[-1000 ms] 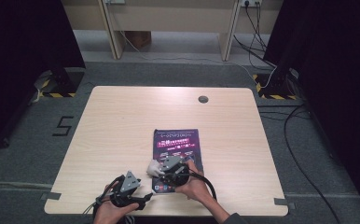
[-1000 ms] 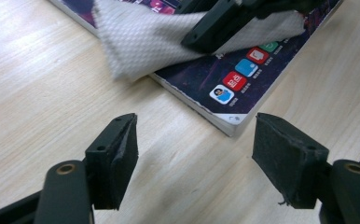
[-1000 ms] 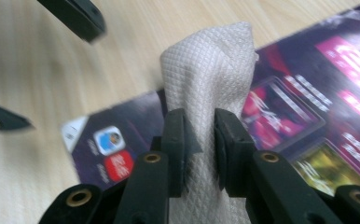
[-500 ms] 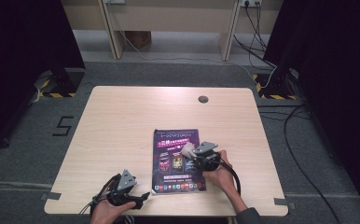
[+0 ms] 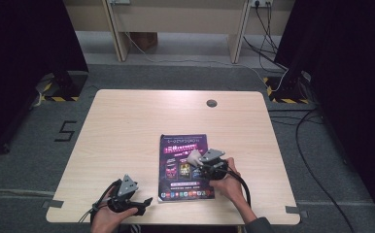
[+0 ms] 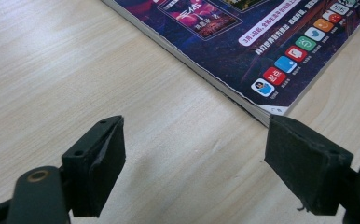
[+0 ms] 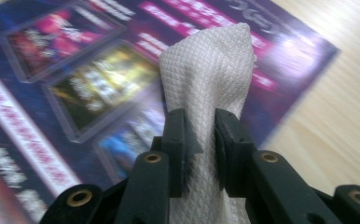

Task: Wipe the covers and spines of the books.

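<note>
A purple magazine (image 5: 183, 165) lies flat on the wooden table (image 5: 127, 126), near the front edge. My right gripper (image 5: 197, 162) hovers over its right half, shut on a white quilted cloth (image 7: 206, 74) that sticks up between the jaws; the cloth (image 5: 194, 157) shows as a pale lump in the high view. The magazine cover (image 7: 75, 93) fills the background under that cloth. My left gripper (image 5: 144, 203) rests low at the table's front, left of the magazine, jaws wide apart and empty. The magazine's near corner (image 6: 262, 93) lies just beyond the left gripper (image 6: 194, 154).
A round cable hole (image 5: 211, 103) sits near the table's far edge. Cables (image 5: 316, 160) trail over the grey carpet at the right. Desk legs (image 5: 115, 29) stand beyond the table. Black curtains flank both sides.
My right gripper carried the cloth from the magazine's left edge rightwards across the cover, then drew slightly back. The left gripper stayed near the front edge, shifting a little.
</note>
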The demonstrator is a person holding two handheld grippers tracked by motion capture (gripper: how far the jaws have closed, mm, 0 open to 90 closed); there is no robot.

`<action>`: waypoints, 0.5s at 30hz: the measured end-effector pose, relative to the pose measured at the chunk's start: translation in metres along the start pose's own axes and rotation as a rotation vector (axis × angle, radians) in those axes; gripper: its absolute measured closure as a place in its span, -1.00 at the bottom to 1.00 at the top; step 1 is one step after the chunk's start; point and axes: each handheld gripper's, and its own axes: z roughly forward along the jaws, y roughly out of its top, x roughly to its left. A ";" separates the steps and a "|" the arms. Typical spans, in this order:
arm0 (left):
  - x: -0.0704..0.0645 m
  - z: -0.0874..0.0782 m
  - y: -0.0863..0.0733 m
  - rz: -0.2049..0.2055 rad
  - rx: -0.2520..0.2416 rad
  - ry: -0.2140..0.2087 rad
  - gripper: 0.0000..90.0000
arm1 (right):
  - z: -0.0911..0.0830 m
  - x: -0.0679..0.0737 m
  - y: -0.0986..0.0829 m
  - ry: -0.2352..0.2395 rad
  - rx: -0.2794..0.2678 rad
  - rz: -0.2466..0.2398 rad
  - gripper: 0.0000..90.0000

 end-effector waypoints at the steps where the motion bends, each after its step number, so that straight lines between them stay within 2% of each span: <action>1: 0.001 0.000 0.000 -0.002 0.003 0.006 -0.56 | 0.001 0.004 0.002 0.012 -0.005 -0.006 0.68; 10: 0.007 -0.001 -0.001 -0.019 0.002 0.030 -0.56 | 0.007 0.051 0.016 0.115 -0.026 -0.098 0.68; 15: 0.011 -0.002 -0.002 -0.031 0.010 0.051 -0.57 | 0.008 0.074 0.021 0.176 -0.036 -0.134 0.68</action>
